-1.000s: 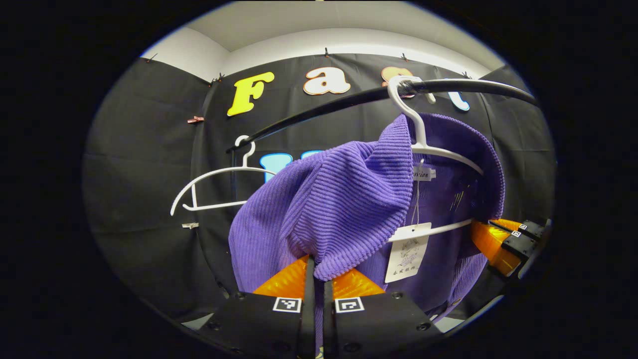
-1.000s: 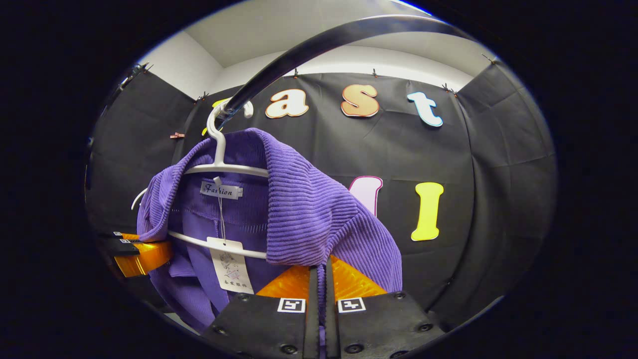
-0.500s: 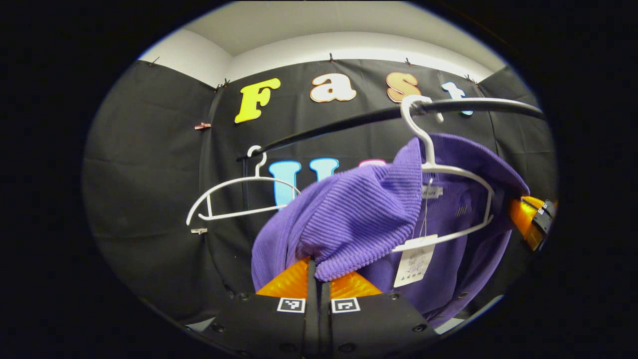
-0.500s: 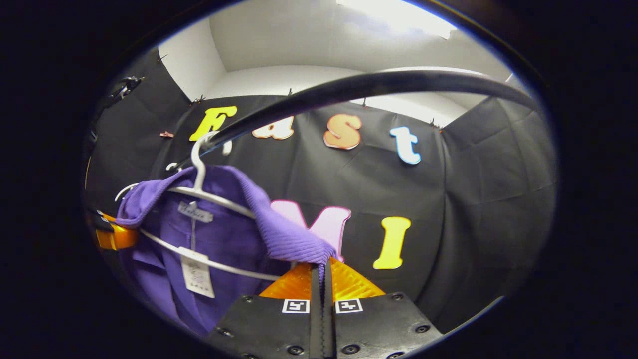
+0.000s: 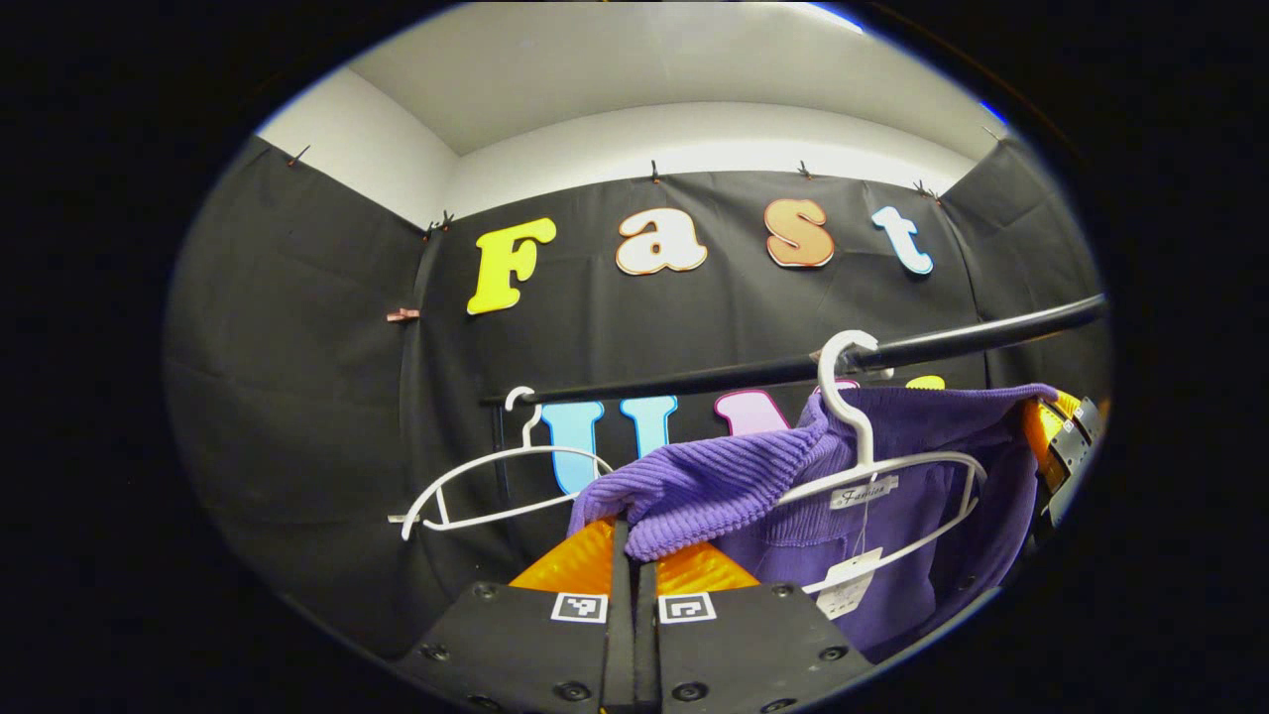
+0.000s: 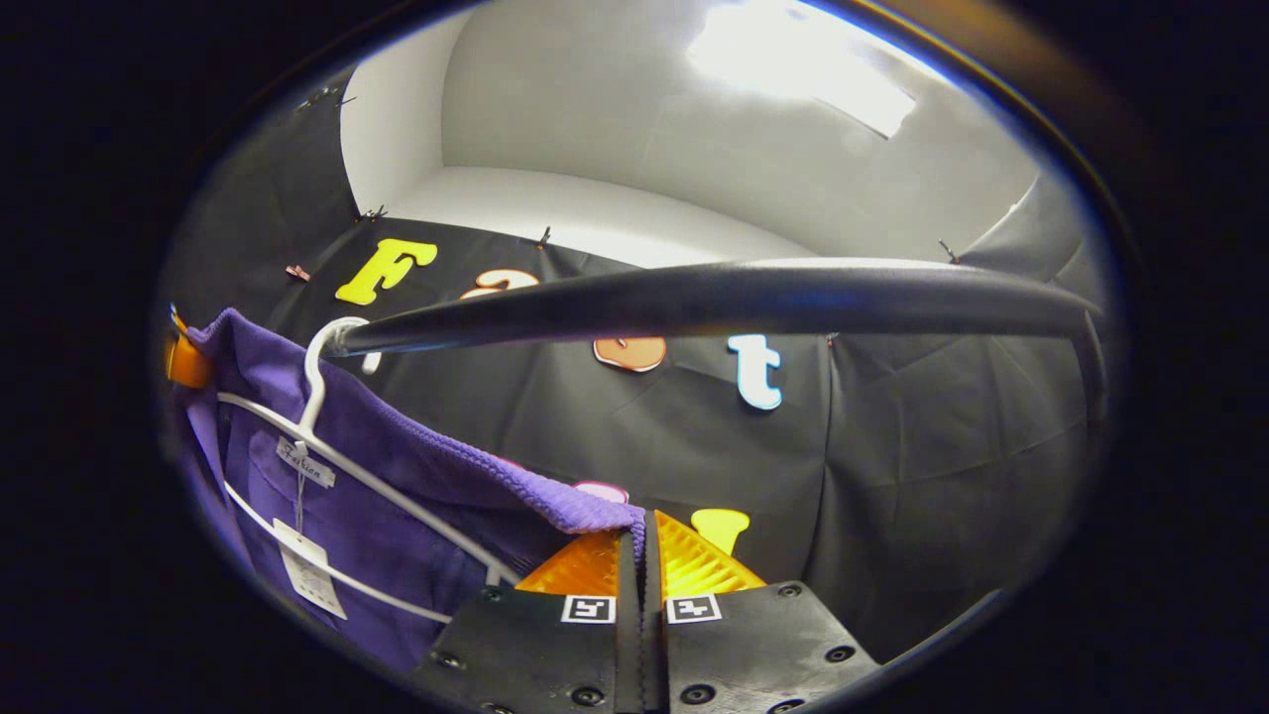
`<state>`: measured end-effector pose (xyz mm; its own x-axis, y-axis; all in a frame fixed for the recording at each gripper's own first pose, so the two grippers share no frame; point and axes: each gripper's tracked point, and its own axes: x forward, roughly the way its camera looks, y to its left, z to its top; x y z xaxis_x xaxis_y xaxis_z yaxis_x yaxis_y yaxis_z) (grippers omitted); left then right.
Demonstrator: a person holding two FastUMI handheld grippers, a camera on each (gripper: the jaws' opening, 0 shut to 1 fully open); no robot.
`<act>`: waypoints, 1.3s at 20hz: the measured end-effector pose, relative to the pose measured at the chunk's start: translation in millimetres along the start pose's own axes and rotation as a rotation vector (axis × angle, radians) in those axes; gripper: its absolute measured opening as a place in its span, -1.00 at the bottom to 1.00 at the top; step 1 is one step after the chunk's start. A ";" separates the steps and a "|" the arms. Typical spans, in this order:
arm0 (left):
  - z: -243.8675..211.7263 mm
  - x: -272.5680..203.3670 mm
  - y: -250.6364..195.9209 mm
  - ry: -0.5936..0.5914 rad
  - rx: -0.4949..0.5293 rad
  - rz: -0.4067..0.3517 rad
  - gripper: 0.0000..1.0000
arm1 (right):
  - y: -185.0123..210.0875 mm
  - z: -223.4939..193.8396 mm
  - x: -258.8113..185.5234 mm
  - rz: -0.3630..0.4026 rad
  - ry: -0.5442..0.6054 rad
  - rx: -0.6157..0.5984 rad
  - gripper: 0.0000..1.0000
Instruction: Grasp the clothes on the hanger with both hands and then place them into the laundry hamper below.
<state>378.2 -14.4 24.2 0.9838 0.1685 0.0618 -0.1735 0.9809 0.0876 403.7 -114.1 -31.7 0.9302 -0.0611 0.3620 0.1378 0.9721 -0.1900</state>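
the left gripper [image 5: 632, 555] has its jaws pressed together, with a fold of the purple shirt [image 5: 724, 486] pinched between them. the cloth bunches up right at the tips and hangs a little over the front of the jaws. from there the shirt stretches away to the right of the jaws, toward the white hanger [image 5: 872, 466] it is on.

the right gripper [image 6: 642, 555] also has its jaws pressed together on the shirt [image 6: 397, 476]. just a thin edge of the purple cloth is caught in the slit between them. the cloth runs up and to the left from these jaws in a long pulled line.

in the left gripper view the other gripper [image 5: 1056, 446] shows far off to the right, at the far edge of the shirt, touching the cloth. in the right gripper view the other gripper [image 6: 185, 359] peeks out at the far left, by the shirt's top corner.

the shirt is ribbed and soft looking. it is spread wide between the two grippers. its collar is open, and a small label and a white paper tag [image 6: 305, 575] hang inside the neck. the hanger's hook sits over a dark rail [image 6: 714, 297], which passes above the right jaws and above and to the right of the left jaws.

a second white hanger [image 5: 496, 486] with no clothes hangs on the same rail, up and to the left of the left jaws.
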 end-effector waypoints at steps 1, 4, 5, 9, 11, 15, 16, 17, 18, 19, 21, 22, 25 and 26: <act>2.7 0.9 -4.3 -0.004 0.003 -0.011 -0.91 | -3.0 -2.1 6.1 -0.014 -0.005 -0.019 -1.00; 6.1 1.3 -20.1 -0.002 -0.008 -0.054 -0.91 | -14.0 -29.1 25.3 -0.056 0.016 -0.076 -0.93; 3.8 1.4 -24.8 0.004 -0.014 -0.065 -0.89 | -14.9 -42.7 28.1 -0.062 0.036 -0.094 -0.92; -7.3 5.1 -21.8 0.031 0.000 -0.060 -0.94 | -9.0 -110.4 29.1 -0.050 0.156 -0.096 -0.92; -9.9 5.3 -17.1 0.042 -0.014 -0.062 -0.94 | 8.6 -144.9 15.1 -0.032 0.249 -0.056 -0.92; -17.7 6.6 -12.2 0.050 0.017 -0.055 -0.91 | 34.3 -162.6 -18.9 0.011 0.302 -0.012 -0.92; -20.0 8.4 -11.4 0.052 0.008 -0.048 -0.91 | 40.2 -164.4 -25.6 0.027 0.314 -0.001 -0.92; -20.4 10.7 -9.4 0.054 -0.002 -0.043 -0.91 | 47.4 -163.8 -32.0 0.042 0.321 0.011 -0.92; -23.2 9.4 -3.2 0.057 -0.001 -0.031 -0.91 | 55.4 -162.6 -38.1 0.059 0.326 0.023 -0.92; -28.0 8.9 7.0 0.067 0.008 -0.011 -0.91 | 65.1 -157.0 -45.0 0.084 0.326 0.039 -0.92; -43.2 8.4 29.8 0.101 0.008 0.027 -0.90 | 85.1 -140.4 -58.2 0.138 0.313 0.059 -0.92; -50.7 10.6 42.1 0.114 -0.001 0.049 -0.94 | 94.0 -129.4 -61.7 0.164 0.296 0.068 -0.92; -75.7 2.8 79.7 0.160 -0.008 0.112 -0.90 | 116.1 -99.9 -76.7 0.230 0.265 0.093 -0.92; -84.6 -0.5 86.7 0.181 -0.018 0.119 -0.91 | 116.6 -93.2 -82.5 0.241 0.261 0.099 -0.92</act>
<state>366.5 78.8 -52.4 0.9489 0.2962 -0.1089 -0.2897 0.9544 0.0723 374.7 -16.8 -168.8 0.9892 0.1291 0.0698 -0.1178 0.9821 -0.1471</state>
